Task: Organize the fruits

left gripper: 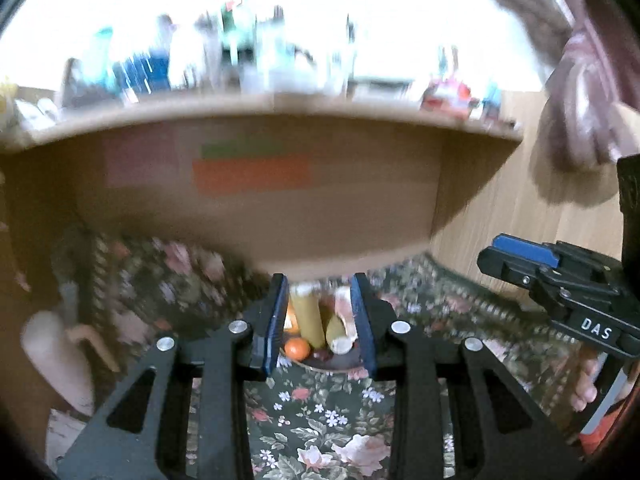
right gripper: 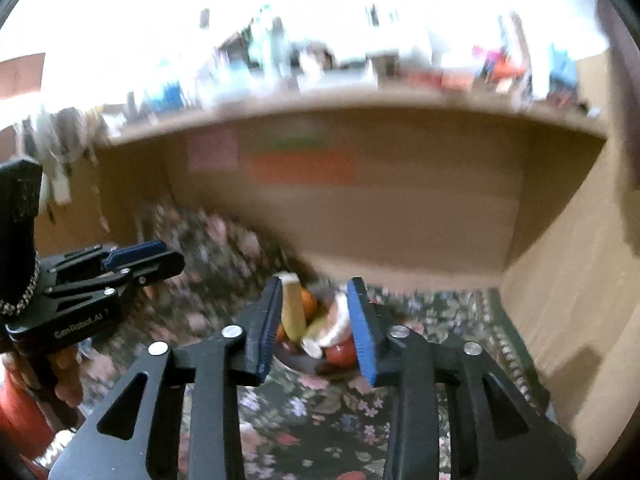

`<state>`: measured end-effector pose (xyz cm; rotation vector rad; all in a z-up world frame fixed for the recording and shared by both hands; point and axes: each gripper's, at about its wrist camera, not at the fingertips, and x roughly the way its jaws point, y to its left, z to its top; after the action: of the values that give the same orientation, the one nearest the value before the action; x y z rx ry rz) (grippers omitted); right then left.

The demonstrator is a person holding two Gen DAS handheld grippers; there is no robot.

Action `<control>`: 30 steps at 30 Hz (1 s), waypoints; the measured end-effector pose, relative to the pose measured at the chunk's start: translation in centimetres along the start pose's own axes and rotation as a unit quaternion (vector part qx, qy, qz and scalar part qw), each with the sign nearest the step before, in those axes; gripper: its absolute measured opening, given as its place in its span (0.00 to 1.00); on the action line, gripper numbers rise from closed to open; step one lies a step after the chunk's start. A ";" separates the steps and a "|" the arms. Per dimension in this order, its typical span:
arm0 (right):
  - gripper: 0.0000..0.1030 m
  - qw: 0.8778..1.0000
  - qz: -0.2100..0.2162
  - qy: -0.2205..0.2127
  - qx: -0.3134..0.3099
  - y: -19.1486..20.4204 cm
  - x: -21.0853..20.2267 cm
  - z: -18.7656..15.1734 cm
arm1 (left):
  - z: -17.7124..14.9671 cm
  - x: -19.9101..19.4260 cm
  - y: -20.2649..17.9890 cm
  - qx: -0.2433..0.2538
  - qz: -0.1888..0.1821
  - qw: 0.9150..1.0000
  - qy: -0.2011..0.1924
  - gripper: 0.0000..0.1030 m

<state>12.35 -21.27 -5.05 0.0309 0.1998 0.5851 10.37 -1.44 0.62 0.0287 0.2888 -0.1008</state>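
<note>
A dark plate (left gripper: 320,365) of fruit sits on the floral cloth ahead. On it I see a yellow banana (left gripper: 307,316), a small orange (left gripper: 297,348), a pale fruit (left gripper: 340,334) and a dark red fruit (left gripper: 322,354). My left gripper (left gripper: 320,320) is open and empty, short of the plate. The right gripper (left gripper: 516,258) shows at the right edge of this view. In the right wrist view my right gripper (right gripper: 316,322) is open and empty, framing the same plate (right gripper: 292,358), banana (right gripper: 293,312) and a red fruit (right gripper: 342,354). The left gripper (right gripper: 140,258) shows at the left.
A large cardboard box (left gripper: 256,192) with an orange label stands right behind the plate; it also shows in the right wrist view (right gripper: 380,208). A wooden wall (left gripper: 520,216) is at the right. A cluttered shelf (left gripper: 240,64) is behind. The views are motion-blurred.
</note>
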 end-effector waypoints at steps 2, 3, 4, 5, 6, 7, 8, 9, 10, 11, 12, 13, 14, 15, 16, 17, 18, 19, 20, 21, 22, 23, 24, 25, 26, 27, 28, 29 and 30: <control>0.38 1.000 -0.002 -0.025 -0.003 0.5 -2.0 0.4 | 0.5 -2.6 -0.6 0.003 0.009 1.000 -0.029 0.50; 0.40 0.999 -0.001 -0.035 -0.003 0.8 -2.8 0.4 | 0.5 -3.6 -0.7 0.003 0.013 0.999 -0.040 0.54; 0.43 0.999 0.001 -0.043 -0.002 1.0 -3.4 0.5 | 0.6 -4.4 -0.9 0.004 0.018 0.999 -0.050 0.59; 0.49 0.999 0.003 -0.049 0.000 1.2 -4.0 0.5 | 0.6 -5.3 -1.1 0.005 0.023 0.998 -0.061 0.62; 0.53 0.998 0.002 -0.059 0.003 1.4 -4.8 0.5 | 0.6 -6.5 -1.4 0.008 0.027 0.997 -0.070 0.63; 0.61 0.998 0.000 -0.066 0.006 1.6 -5.4 0.4 | 0.5 -7.1 -1.6 0.010 0.030 0.997 -0.076 0.67; 0.68 0.997 -0.003 -0.074 0.008 1.8 -6.0 0.3 | 0.4 -8.0 -1.9 0.012 0.033 0.996 -0.084 0.72; 0.70 0.997 -0.006 -0.079 0.009 1.9 -6.4 0.2 | 0.2 -8.3 -2.0 0.013 0.035 0.995 -0.088 0.75; 0.74 0.997 -0.008 -0.081 0.010 2.0 -6.6 0.1 | 0.1 -9.0 -2.2 0.015 0.039 0.995 -0.094 0.81; 0.78 0.996 -0.009 -0.083 0.011 2.1 -6.8 0.0 | -0.1 -9.6 -2.4 0.016 0.043 0.994 -0.100 0.85; 0.80 0.996 -0.011 -0.085 0.013 2.2 -7.3 -0.1 | -0.3 -10.1 -2.4 0.017 0.048 0.993 -0.106 0.87; 0.83 0.996 -0.012 -0.086 0.013 2.2 -7.5 -0.1 | -0.4 -10.3 -2.6 0.018 0.050 0.993 -0.109 0.89; 0.86 0.996 -0.013 -0.086 0.012 2.3 -7.9 -0.2 | -0.4 -10.7 -2.7 0.019 0.051 0.992 -0.111 0.92; 0.88 0.996 -0.017 -0.089 0.011 2.4 -8.1 -0.2 | -0.5 -11.1 -2.9 0.018 0.051 0.992 -0.114 0.93; 0.93 0.996 -0.021 -0.092 0.010 2.5 -8.4 -0.3 | -0.5 -11.3 -3.0 0.017 0.049 0.992 -0.116 0.95; 0.99 0.995 -0.025 -0.096 0.010 2.6 -8.7 -0.4 | -0.6 -11.6 -2.9 0.016 0.049 0.992 -0.117 0.96; 1.00 0.994 -0.031 -0.102 0.009 2.6 -9.0 -0.5 | -0.7 -11.8 -2.9 0.014 0.047 0.992 -0.119 0.97; 1.00 0.994 -0.034 -0.106 0.008 2.7 -9.4 -0.6 | -0.7 -12.0 -2.9 0.013 0.046 0.992 -0.120 0.98; 1.00 0.994 -0.034 -0.108 0.005 2.8 -9.6 -0.6 | -0.8 -12.1 -2.9 0.012 0.046 0.991 -0.121 0.99; 1.00 0.994 -0.033 -0.108 0.004 2.9 -9.7 -0.6 | -0.8 -12.2 -2.9 0.011 0.045 0.991 -0.122 0.99; 1.00 0.993 -0.033 -0.109 0.004 2.9 -9.7 -0.6 | -0.9 -12.3 -2.9 0.011 0.044 0.991 -0.123 0.99; 1.00 0.993 -0.033 -0.110 0.004 3.0 -9.8 -0.6 | -0.9 -12.4 -2.9 0.010 0.043 0.992 -0.122 0.99; 1.00 0.993 -0.032 -0.110 0.003 3.0 -9.8 -0.6 | -0.8 -12.4 -2.9 0.009 0.042 0.991 -0.123 0.99; 1.00 0.993 -0.032 -0.110 0.002 3.0 -9.8 -0.6 | -0.9 -12.5 -3.0 0.009 0.043 0.991 -0.124 0.99; 1.00 0.993 -0.032 -0.110 0.001 3.1 -9.8 -0.6 | -0.9 -12.5 -3.0 0.009 0.044 0.991 -0.125 0.99; 1.00 0.993 -0.032 -0.110 0.000 3.1 -9.8 -0.6 | -0.9 -12.6 -3.0 0.008 0.044 0.991 -0.125 1.00; 1.00 0.993 -0.032 -0.110 0.000 3.2 -9.8 -0.6 | -0.9 -12.6 -2.9 0.007 0.044 0.991 -0.125 1.00; 1.00 0.993 -0.033 -0.109 0.000 3.2 -9.8 -0.6 | -0.9 -12.6 -2.9 0.006 0.044 0.991 -0.125 1.00; 1.00 0.993 -0.033 -0.109 0.000 3.2 -9.8 -0.7 | -0.9 -12.6 -2.9 0.006 0.044 0.991 -0.126 1.00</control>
<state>2.52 -24.04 -3.68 0.0874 -0.0123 0.5122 -2.22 -3.05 3.29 0.0394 0.0352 -0.0184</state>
